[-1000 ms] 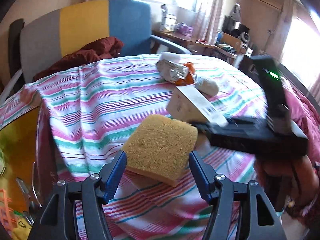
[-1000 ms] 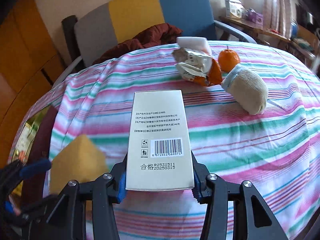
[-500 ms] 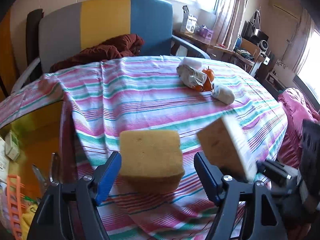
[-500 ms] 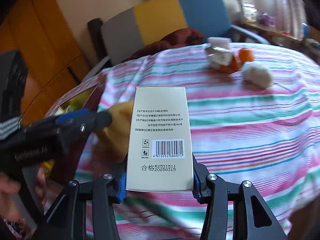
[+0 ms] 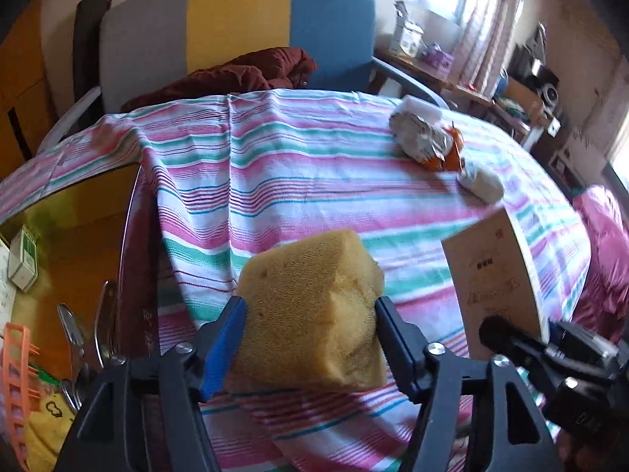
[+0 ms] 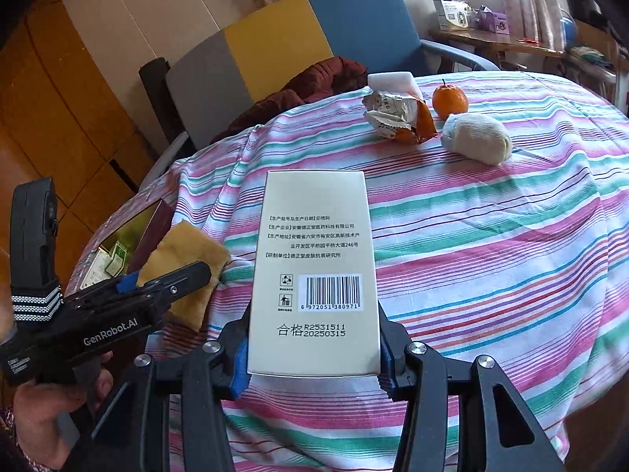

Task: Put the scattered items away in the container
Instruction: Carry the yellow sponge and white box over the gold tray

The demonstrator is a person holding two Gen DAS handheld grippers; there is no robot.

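1. Left tool (image 5: 310, 338) is clamped on the yellow sponge (image 5: 314, 310); its jaws have just been closing, both pads press into the foam and dent it. Sponge is lifted off the surface.
2. From the right wrist view, the left tool (image 6: 165, 279) shows at lower left with a person's hand (image 6: 51, 405) around its handle; the sponge (image 6: 184, 259) sticks out past its tips.
3. Right tool (image 6: 314, 358) grips the cream box (image 6: 314, 267) by its lower end, pads on both long edges. Barcode and printed text face the camera. Box held above the striped cloth.
4. In the left view the same box (image 5: 495, 275) stands tilted at right, the right tool (image 5: 523, 338) under it.
5. Container (image 5: 78, 204), gold inside with a dark red wall, sits at the left edge of the surface (image 5: 314, 181), just beside the sponge. Inside: a small green-white carton (image 5: 23, 259), metal tongs (image 5: 90, 326), an orange plastic rack (image 5: 17, 385).
6. Surface is covered with a pink, green and white striped cloth.
7. Far side, close together: crumpled snack wrapper (image 6: 397, 116), orange (image 6: 450, 98), rolled white sock (image 6: 477, 137), white block (image 6: 393, 80) behind the wrapper.
8. Beyond the surface: chair (image 6: 298, 35) with grey, yellow and blue back, dark red garment (image 6: 310, 86) on its seat.
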